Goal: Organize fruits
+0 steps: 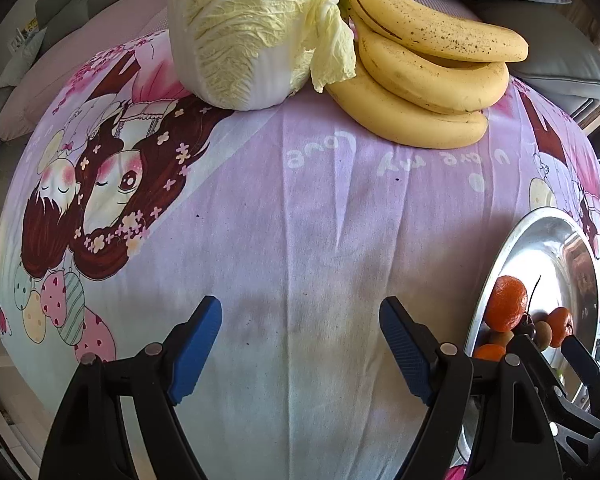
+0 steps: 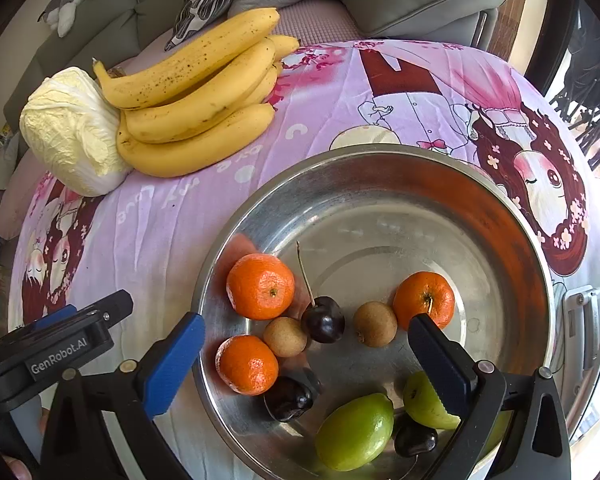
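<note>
Small orange tangerines [image 2: 260, 286], dark cherries [image 2: 323, 319], brown longans [image 2: 375, 324] and green fruits [image 2: 354, 432] are lying inside the round steel basin [image 2: 512, 240] near the desk's [image 1: 300, 240] edge. Yellow bananas [image 2: 196, 120] are touching the pale cabbage [image 2: 70, 132] beyond. Left gripper [image 1: 300, 344] and right gripper [image 2: 306, 354] are gaping, released.

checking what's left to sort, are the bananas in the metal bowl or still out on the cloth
Out. The banana bunch lies on the pink tablecloth against the napa cabbage, apart from the metal bowl.
</note>
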A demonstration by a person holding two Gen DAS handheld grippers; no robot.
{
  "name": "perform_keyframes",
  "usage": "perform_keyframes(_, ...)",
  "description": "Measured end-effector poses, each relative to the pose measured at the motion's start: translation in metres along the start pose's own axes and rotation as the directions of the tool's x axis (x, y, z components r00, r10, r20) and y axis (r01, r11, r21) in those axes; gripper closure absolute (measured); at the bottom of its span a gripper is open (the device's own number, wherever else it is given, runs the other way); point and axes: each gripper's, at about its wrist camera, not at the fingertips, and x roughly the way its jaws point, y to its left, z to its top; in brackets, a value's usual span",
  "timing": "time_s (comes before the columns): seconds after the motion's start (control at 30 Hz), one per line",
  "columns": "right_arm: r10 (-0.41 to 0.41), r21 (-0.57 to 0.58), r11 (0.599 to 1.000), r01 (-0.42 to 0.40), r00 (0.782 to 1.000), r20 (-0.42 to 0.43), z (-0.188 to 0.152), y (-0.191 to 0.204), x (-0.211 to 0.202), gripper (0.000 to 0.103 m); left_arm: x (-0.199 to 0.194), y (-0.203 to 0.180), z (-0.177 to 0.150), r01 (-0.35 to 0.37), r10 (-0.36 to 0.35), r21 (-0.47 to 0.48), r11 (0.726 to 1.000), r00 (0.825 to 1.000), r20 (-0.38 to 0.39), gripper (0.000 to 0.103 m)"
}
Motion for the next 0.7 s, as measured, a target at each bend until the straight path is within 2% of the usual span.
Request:
perform_keyframes(0.17,-0.002,-0.002,1.0,0.002,1.0,0.001,0.0,0.001,0.0,0.0,-0.001,0.002,0.0,0.005,-0.005,-0.002,1.0,1.0,-0.005,0.021)
perform_keyframes(0.3,-0.002,-0.004,1.0,0.002,1.0,0.008,-0.001,0.005,0.0,0.0,-0.004,0.0,-0.004,-0.067,0.067,0.022,0.998,0.998,0.002,0.021)
perform_keyframes(0.4,-0.006,-0.007,1.0,0.007,1.0,0.013,-0.003,0.009,-0.002,0.0,-0.006,0.001,-0.012,-0.061,0.061,0.021,0.998,0.998,0.003,0.021)
perform_keyframes(0.7,-0.01,-0.044,0.999,0.01,1.0,0.004,-0.037,0.023,-0.007,0.0,-0.013,0.018,-0.045,-0.071,0.071,0.022,0.997,0.997,0.003,0.021)
